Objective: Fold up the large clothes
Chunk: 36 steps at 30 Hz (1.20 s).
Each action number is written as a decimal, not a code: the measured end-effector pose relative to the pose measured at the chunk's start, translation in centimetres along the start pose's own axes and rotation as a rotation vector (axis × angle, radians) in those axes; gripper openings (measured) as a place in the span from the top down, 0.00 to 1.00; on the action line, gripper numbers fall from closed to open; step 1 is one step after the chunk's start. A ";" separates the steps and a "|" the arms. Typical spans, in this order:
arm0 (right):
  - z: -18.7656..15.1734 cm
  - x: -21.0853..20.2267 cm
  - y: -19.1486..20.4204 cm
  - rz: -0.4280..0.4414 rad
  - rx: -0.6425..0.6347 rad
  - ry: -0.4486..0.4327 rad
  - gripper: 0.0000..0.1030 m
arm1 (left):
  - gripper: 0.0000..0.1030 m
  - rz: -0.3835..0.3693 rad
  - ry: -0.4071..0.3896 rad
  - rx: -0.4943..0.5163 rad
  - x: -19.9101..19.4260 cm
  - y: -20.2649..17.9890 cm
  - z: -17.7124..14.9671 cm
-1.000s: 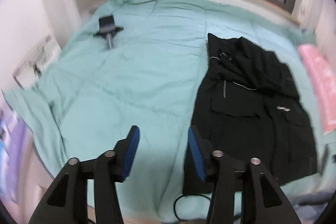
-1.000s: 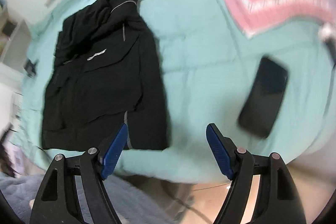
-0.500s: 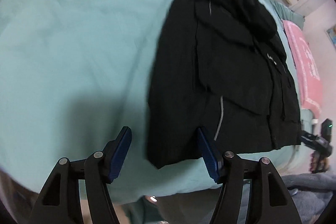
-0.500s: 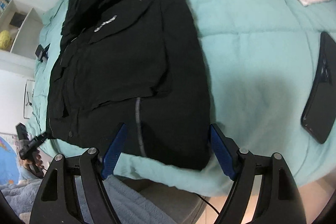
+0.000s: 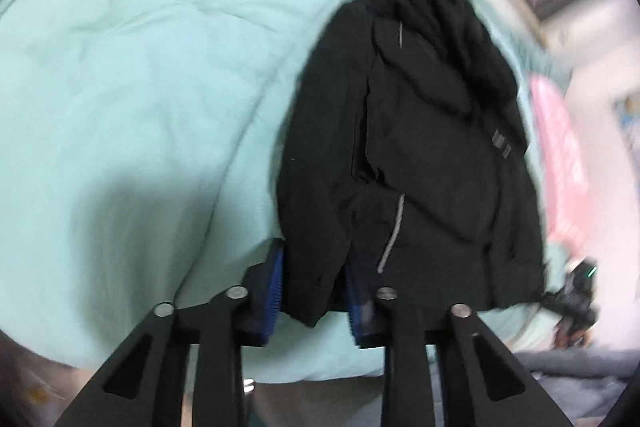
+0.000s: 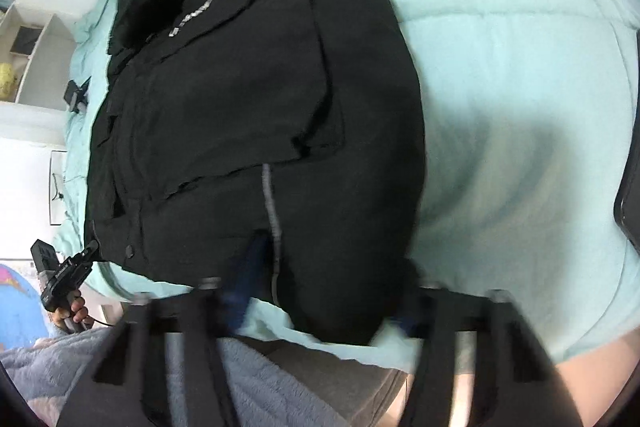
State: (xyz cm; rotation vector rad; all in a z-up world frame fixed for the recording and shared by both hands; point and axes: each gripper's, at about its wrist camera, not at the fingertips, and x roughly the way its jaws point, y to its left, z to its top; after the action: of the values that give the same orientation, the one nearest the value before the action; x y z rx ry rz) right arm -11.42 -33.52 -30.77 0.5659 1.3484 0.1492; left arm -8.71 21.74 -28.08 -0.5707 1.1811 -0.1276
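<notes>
A large black jacket (image 5: 420, 147) with grey reflective strips lies flat on a bed with a mint-green cover (image 5: 140, 87), its hem at the near edge. My left gripper (image 5: 314, 291) has its blue pads around the jacket's near left hem corner, jaws partly closed on the cloth. In the right wrist view the jacket (image 6: 248, 87) fills the middle. My right gripper (image 6: 324, 295) straddles the near right hem corner, jaws still wide; the picture is blurred there.
A pink cloth (image 5: 560, 147) lies on the bed to the right of the jacket. A dark phone (image 6: 630, 163) lies at the right edge of the bed. A small black stand (image 6: 76, 95) sits on the far side. Shelves (image 6: 24, 59) stand by the wall.
Both grippers have moved forward and down onto the jacket's near hem. The left jaws have narrowed around the left corner; the right jaws now straddle the right corner.
</notes>
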 end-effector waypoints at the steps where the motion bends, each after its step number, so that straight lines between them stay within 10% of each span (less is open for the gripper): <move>1: 0.1 -0.2 0.4 0.013 -0.011 0.002 0.67 | 0.85 -0.032 -0.014 -0.019 -0.3 0.1 0.0; 14: 5.3 -9.0 5.7 0.201 -0.089 -0.156 0.81 | 0.90 -0.100 -0.327 0.020 -6.0 -6.9 5.4; 36: 27.2 -19.0 12.9 0.258 -0.126 -0.554 0.81 | 0.90 -0.069 -0.557 0.207 -7.0 -20.3 28.2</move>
State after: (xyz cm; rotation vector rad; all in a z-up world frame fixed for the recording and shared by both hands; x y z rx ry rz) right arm 12.71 -38.62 -5.06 0.6177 0.7217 0.2640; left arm 17.94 17.10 -5.17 -0.4250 0.5988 -0.1364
